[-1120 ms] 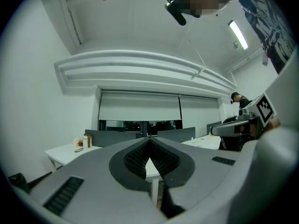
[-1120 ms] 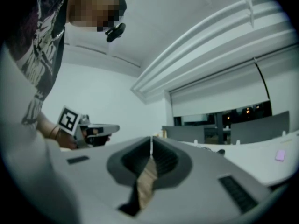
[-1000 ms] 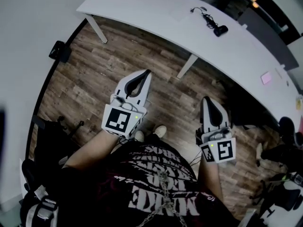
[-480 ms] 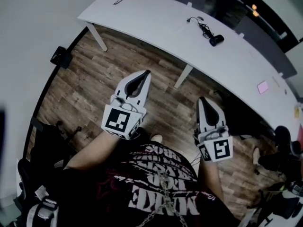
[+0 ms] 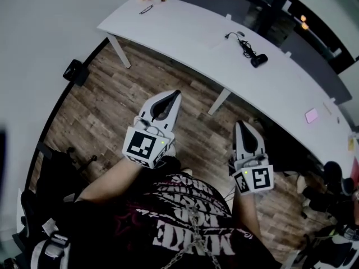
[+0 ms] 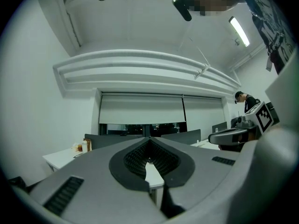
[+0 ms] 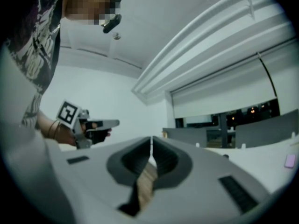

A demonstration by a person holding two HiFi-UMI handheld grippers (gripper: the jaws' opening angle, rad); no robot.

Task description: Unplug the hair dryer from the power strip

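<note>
Two tongs, both pinched closed on nothing: the left gripper (image 5: 177, 93) and right gripper (image 5: 240, 124) hang short of the white table (image 5: 179, 27). On that table lies what looks like the hair dryer (image 5: 258, 60), cord (image 5: 242, 38) attached; no power strip shows. Reaching with closed jaws could shove the dryer or yank cable, not plug.

Every view is wide-angle: straight edges bow toward the rims and the corners fall to black. The head view is dim and cool. Its long white worktop (image 5: 185, 32) is the brightest surface, and shadow pools on the brown wood-plank floor (image 5: 106, 94) beneath it. A ceiling strip light (image 6: 239, 31) glares in the left gripper view. The grey right tool (image 7: 151, 141) is soft and out of focus close to the lens.
</note>
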